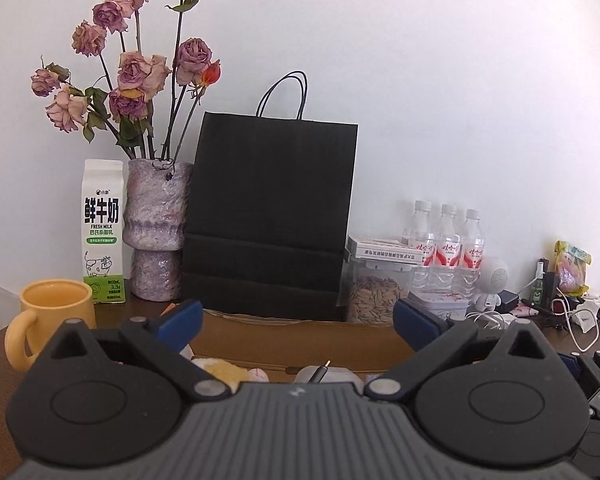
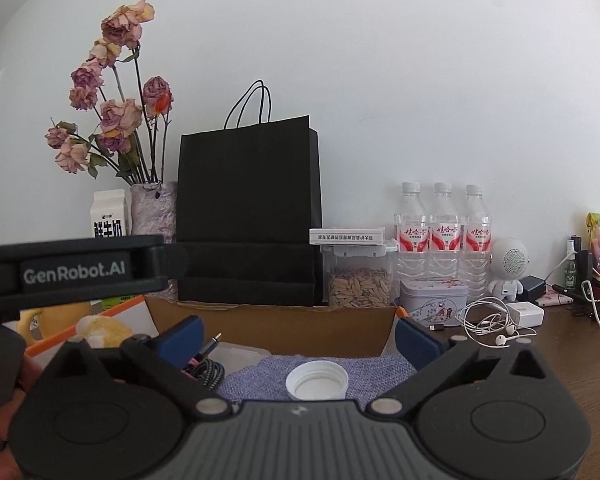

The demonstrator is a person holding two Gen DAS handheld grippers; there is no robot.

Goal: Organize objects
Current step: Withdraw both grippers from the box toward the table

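Note:
An open cardboard box (image 2: 272, 332) sits in front of both grippers; it also shows in the left wrist view (image 1: 296, 340). Inside lie a purple cloth (image 2: 372, 368), a white bottle cap (image 2: 317, 380), a braided cable (image 2: 208, 368) and a yellow plush toy (image 2: 100, 330). My right gripper (image 2: 298, 332) is open and empty above the box. My left gripper (image 1: 298, 320) is open and empty over the box; the plush (image 1: 224, 372) and a cable plug (image 1: 322, 372) show below it. The left gripper's body (image 2: 72, 270) fills the left of the right wrist view.
A black paper bag (image 1: 272, 216) stands against the wall behind the box. Left: vase of dried roses (image 1: 156, 232), milk carton (image 1: 102, 232), yellow mug (image 1: 52, 320). Right: seed jar (image 2: 358, 280), three water bottles (image 2: 444, 236), tin (image 2: 432, 302), earphones (image 2: 488, 320), white speaker (image 2: 508, 268), chargers.

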